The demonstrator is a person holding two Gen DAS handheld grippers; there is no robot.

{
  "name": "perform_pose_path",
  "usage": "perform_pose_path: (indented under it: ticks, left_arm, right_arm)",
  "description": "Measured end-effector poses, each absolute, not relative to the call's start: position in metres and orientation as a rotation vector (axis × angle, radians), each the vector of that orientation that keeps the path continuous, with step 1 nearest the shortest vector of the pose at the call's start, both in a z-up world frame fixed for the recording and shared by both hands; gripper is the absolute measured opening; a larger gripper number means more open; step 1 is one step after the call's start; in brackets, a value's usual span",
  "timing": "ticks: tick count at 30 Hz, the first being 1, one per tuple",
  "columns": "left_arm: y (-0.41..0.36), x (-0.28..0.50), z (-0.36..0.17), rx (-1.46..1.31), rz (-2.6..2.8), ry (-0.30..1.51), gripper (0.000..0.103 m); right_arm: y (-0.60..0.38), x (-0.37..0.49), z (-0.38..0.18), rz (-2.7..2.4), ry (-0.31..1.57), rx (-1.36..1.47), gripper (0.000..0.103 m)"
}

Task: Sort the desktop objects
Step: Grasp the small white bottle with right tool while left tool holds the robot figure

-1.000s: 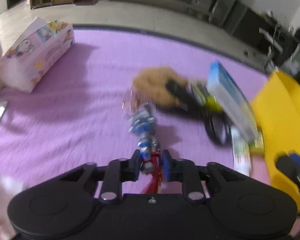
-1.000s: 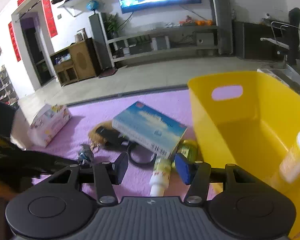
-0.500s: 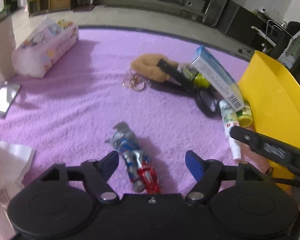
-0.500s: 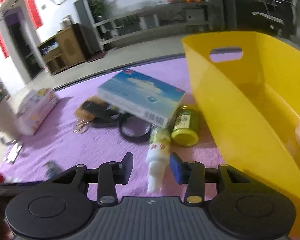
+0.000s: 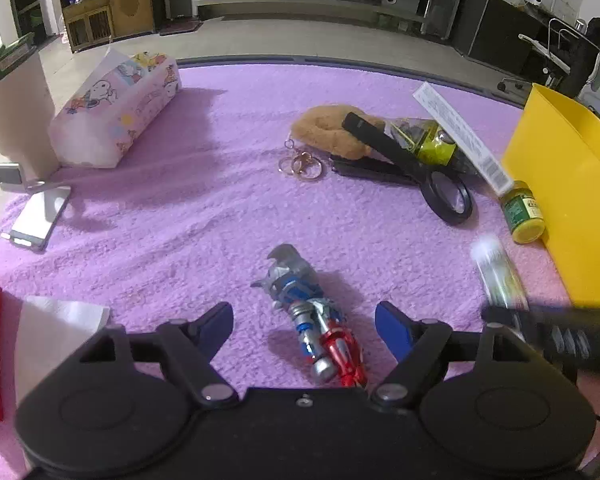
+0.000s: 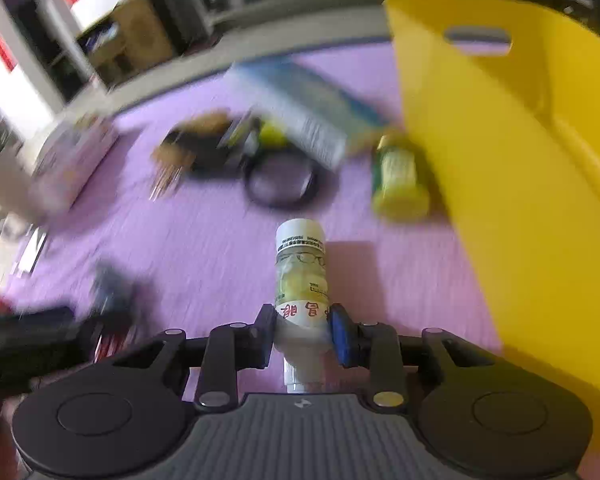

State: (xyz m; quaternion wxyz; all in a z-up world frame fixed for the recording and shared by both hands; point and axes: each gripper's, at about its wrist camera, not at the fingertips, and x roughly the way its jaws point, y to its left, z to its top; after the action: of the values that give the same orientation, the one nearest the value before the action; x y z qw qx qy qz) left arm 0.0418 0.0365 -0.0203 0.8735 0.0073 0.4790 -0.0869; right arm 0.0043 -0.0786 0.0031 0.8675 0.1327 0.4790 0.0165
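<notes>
Since half a second ago: right gripper (image 6: 302,330) now clamped on the white-capped spray bottle (image 6: 301,276), formerly loose on the purple rug (image 5: 204,216); left gripper (image 5: 304,322) spread wide as before, off the toy robot figure (image 5: 312,316).

Step in hand, by judgement: carry bottle over into yellow bin (image 6: 512,168). Best lifted clear of the near wall first, grip kept firm, since pads hold low on the body and the capped end juts far forward.

Bottle pinched between right jaws, cap ahead. Bin just right of those jaws. Toy lying loose between left jaws, untouched.
</notes>
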Motion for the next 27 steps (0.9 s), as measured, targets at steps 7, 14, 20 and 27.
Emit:
perform_pose_path:
  ticks: [7, 14, 20, 27]
  left_arm:
    - [0.032, 0.045, -0.027, -0.018, -0.177, 1.041, 0.083]
    - [0.027, 0.041, -0.025, 0.041, -0.130, 1.000, 0.084]
    - [0.037, 0.045, -0.019, 0.023, -0.122, 0.973, 0.084]
    - [0.041, 0.052, -0.025, -0.006, -0.130, 0.994, 0.081]
  right_arm:
    - [-0.080, -0.013, 0.012, 0.087, 0.983, 0.247, 0.039]
    - [-0.085, -0.007, 0.021, 0.081, 0.934, 0.310, 0.061]
    - [-0.084, -0.005, 0.027, 0.060, 0.901, 0.327, 0.064]
    - [-0.087, -0.003, 0.028, 0.025, 0.885, 0.334, 0.064]
